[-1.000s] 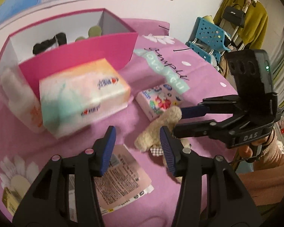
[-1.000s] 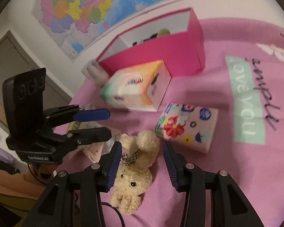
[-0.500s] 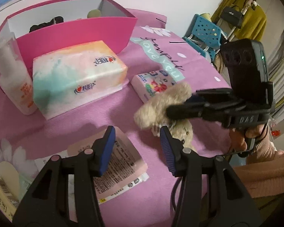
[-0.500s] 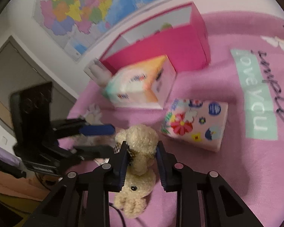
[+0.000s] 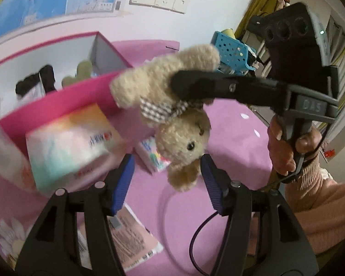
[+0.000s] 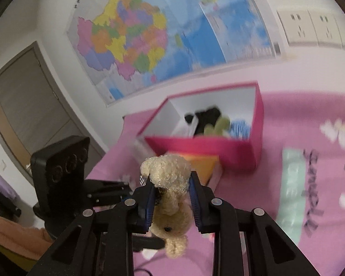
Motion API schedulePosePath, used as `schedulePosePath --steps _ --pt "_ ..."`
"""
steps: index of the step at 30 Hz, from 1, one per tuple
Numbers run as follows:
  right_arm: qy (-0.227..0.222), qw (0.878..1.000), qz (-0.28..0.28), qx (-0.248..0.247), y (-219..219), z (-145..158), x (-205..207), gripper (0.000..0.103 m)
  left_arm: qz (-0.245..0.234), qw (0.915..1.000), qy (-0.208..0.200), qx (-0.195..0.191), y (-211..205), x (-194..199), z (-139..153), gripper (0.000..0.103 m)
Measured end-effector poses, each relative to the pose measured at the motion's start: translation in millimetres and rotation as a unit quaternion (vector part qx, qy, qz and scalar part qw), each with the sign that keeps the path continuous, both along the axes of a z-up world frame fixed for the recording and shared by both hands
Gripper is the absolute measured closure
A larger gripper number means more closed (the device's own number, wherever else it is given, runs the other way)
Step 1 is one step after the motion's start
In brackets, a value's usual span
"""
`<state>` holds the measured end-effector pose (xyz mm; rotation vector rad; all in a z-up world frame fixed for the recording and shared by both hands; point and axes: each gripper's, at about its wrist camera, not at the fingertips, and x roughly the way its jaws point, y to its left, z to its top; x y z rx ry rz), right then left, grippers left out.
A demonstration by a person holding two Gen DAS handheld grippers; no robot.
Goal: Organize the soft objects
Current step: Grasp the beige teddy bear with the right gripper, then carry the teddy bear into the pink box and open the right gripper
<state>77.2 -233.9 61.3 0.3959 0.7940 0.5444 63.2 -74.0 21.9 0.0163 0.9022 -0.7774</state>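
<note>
Gripping the plush bear [image 6: 170, 197] head-down, the right gripper [image 6: 171, 203] points above the pink box [image 6: 209, 148].

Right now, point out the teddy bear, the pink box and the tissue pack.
teddy bear [image 5: 184, 142], left wrist view, on its face.
pink box [image 6: 202, 148], right wrist view, on its front wall.
tissue pack [image 5: 73, 147], left wrist view, on its printed top.

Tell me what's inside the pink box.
The pink box holds a black-and-white soft item, something green and something blue-striped. Its front wall hides whatever lies lower down.
</note>
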Motion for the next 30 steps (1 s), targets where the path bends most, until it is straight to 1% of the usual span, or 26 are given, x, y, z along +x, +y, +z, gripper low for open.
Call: schedulePosePath --steps 5,9,10,12,14,19,22,26,30 --pt "-0.020 1.000 -0.004 -0.003 -5 14 26 0.076 0.019 0.9993 -0.031 0.005 -7 21 22 0.043" --pt "-0.026 1.000 -0.013 -0.006 -7 21 47 0.076 0.039 0.9978 -0.052 0.012 -9 43 40 0.049" --pt "-0.027 0.999 -0.018 -0.005 -8 21 55 0.076 0.043 0.9974 -0.056 0.013 -8 49 44 0.050" --pt "-0.029 0.999 -0.023 -0.011 -9 22 68 0.076 0.054 0.9965 -0.061 0.018 -9 63 47 0.054" --pt "-0.028 0.999 -0.031 -0.010 -13 21 80 0.076 0.067 0.9959 -0.056 0.023 -10 80 49 0.058" --pt "-0.019 0.998 -0.049 -0.015 -22 15 108 0.076 0.093 0.9942 -0.042 0.035 -16 117 47 0.058" --pt "-0.011 0.998 -0.058 -0.020 -25 8 124 0.076 0.102 0.9937 -0.028 0.035 -14 129 42 0.059" --pt "-0.004 0.997 -0.066 -0.041 -25 0 141 0.076 0.115 0.9929 -0.003 0.031 -14 149 34 0.059" --pt "0.004 0.995 -0.072 -0.064 -23 -9 153 0.076 0.120 0.9920 0.006 0.037 -14 159 28 0.059"
